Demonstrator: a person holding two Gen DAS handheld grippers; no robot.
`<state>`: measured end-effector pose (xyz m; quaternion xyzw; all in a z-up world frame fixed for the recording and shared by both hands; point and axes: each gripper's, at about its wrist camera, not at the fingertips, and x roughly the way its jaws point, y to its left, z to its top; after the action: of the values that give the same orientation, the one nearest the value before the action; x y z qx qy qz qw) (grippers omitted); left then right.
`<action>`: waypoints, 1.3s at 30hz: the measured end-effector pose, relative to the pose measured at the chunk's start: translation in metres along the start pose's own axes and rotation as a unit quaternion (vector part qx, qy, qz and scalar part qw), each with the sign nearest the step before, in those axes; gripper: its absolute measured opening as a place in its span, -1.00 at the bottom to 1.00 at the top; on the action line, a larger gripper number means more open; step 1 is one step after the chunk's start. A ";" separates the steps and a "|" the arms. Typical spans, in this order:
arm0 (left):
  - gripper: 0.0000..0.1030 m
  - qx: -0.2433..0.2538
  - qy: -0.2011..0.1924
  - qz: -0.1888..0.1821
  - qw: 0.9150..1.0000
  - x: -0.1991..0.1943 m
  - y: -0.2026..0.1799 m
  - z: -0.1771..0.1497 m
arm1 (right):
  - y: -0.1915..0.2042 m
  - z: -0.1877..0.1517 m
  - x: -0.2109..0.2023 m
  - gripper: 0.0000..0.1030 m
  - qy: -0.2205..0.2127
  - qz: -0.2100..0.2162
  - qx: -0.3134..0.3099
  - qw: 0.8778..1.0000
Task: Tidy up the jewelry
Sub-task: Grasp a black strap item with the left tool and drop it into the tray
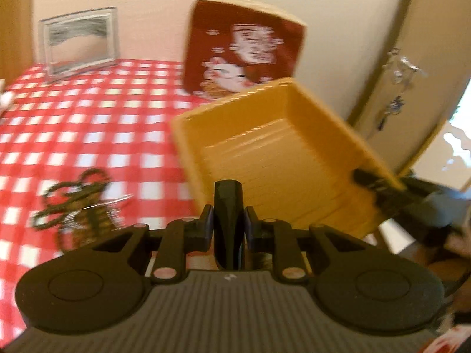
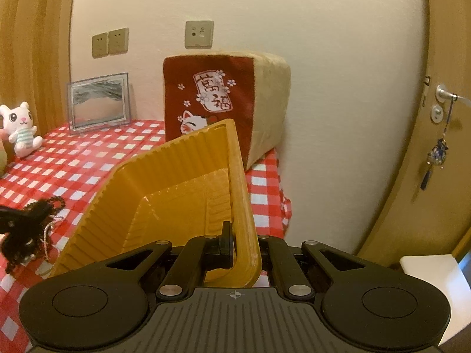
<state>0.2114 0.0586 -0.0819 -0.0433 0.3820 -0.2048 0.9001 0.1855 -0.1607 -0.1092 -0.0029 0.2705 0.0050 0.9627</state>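
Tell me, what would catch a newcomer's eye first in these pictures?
The yellow plastic tray stands out: the right gripper pinches its rim and holds it tilted above the red-and-white checked tablecloth. Behind it, a red cushion with a lucky cat leans against the wall. To the left, a tangle of dark beaded jewelry lies on the cloth, in front of the left gripper, which seems to hold a dark piece.

Blurred jewelry pile [image 1: 76, 203], plush toy [image 2: 20, 129] edge-cropped

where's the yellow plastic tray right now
The yellow plastic tray is tilted above the checked tablecloth, its rim clamped in the right gripper, before the red cushion.
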 end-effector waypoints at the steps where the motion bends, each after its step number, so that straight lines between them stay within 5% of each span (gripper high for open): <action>1: -0.62 0.000 0.003 -0.010 1.000 0.004 -0.005 0.002 | 0.001 0.000 0.001 -0.92 0.000 0.001 0.000 1.000; 14: -0.62 -0.028 0.071 -0.057 0.995 0.064 -0.032 -0.002 | 0.002 -0.001 0.001 -0.92 0.004 0.009 0.001 1.000; 24: -0.46 -0.048 0.029 -0.058 0.997 0.024 -0.023 0.000 | 0.001 -0.004 0.001 -0.92 0.010 0.007 0.009 1.000; 31: -0.46 -0.065 -0.011 0.018 0.998 -0.027 0.020 -0.016 | 0.000 -0.004 0.002 -0.92 0.011 0.007 0.012 1.000; 39: -0.48 -0.026 0.009 0.134 0.991 -0.039 0.060 -0.052 | -0.001 -0.005 0.003 -0.92 0.013 0.003 0.017 1.000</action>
<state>0.1708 0.1326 -0.1061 -0.0133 0.3981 -0.0724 0.9144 0.1857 -0.1618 -0.1146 0.0145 0.2828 0.0036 0.9591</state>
